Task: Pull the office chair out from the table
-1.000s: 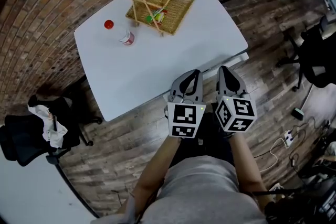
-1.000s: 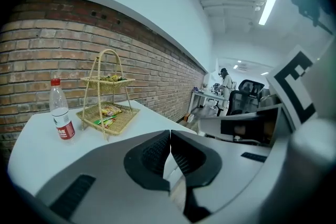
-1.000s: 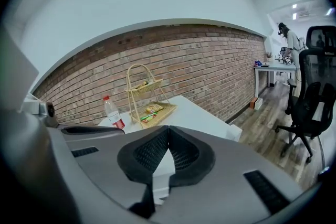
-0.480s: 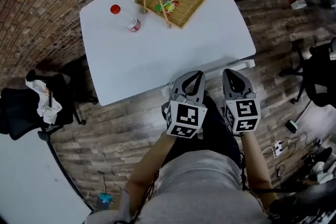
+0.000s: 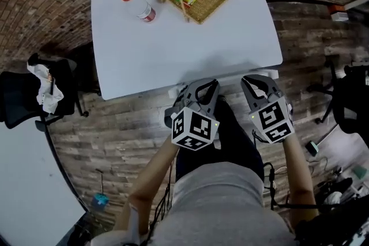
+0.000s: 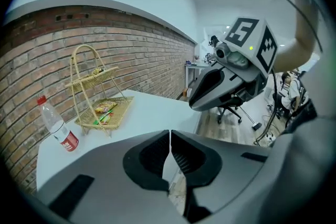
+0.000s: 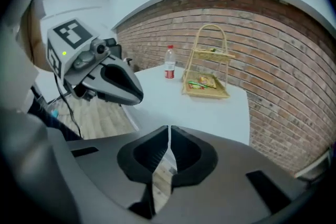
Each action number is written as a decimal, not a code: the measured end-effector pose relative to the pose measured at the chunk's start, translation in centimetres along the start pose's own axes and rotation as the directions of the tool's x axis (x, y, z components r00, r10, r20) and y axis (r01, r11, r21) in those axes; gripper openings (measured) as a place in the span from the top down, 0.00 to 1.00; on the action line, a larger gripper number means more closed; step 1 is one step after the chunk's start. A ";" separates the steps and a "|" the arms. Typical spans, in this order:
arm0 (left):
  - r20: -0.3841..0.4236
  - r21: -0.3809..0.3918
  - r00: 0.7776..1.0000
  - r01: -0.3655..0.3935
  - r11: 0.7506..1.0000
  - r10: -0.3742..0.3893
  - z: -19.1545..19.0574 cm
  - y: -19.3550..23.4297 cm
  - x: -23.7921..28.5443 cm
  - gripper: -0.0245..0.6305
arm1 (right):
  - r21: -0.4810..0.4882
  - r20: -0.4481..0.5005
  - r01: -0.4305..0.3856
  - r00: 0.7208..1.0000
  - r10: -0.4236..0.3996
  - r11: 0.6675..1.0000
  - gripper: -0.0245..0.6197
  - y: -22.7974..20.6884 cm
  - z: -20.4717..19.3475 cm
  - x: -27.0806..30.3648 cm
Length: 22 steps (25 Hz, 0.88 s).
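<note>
Since the office chair (image 5: 233,131) by the desk (image 5: 173,49) is judged heavy but easy to roll, its stiff back should be gripped. The left claw (image 5: 206,84) and right claw (image 5: 257,80) are shut and empty.

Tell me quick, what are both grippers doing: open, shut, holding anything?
Left gripper: closed, nothing between its jaws.
Right gripper: closed, nothing between its jaws.

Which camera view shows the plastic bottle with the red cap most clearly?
The left gripper view: the bottle is large, with cap and label visible. The head view shows it from above; the right gripper view shows it small.
</note>
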State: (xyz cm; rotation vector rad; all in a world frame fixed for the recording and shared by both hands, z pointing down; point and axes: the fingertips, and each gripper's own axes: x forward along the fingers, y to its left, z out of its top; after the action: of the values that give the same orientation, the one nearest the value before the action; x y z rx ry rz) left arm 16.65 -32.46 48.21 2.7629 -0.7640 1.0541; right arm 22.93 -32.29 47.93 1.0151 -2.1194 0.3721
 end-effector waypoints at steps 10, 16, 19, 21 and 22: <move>-0.262 0.222 0.963 0.124 0.967 -0.063 -2.5 -0.9 1.4 0.72 | -0.434 -0.276 -0.213 0.956 0.096 0.875 0.70 1.7 -3.3 1.8; -0.409 0.269 0.908 0.221 0.937 -0.096 -5.3 -2.0 3.5 0.71 | -0.640 -0.417 -0.275 0.909 -0.023 0.718 0.70 1.1 -6.1 3.9; -0.434 0.278 0.897 0.223 0.935 -0.085 -5.8 -1.8 4.3 0.71 | -0.660 -0.439 -0.303 0.898 -0.026 0.687 0.69 1.2 -6.5 4.7; -0.445 0.279 0.892 0.225 0.934 -0.082 -5.9 -1.9 4.7 0.72 | -0.666 -0.439 -0.313 0.899 -0.016 0.677 0.69 1.5 -6.4 5.0; -0.451 0.280 0.888 0.229 0.932 -0.083 -6.1 -2.0 4.9 0.72 | -0.667 -0.437 -0.316 0.900 -0.011 0.675 0.69 1.6 -6.3 5.1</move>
State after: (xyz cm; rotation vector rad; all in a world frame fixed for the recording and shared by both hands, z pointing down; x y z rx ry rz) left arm 17.04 -31.23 56.15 2.6048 -0.3163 1.8124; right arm 22.78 -30.71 56.07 0.2404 -1.7084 -0.1880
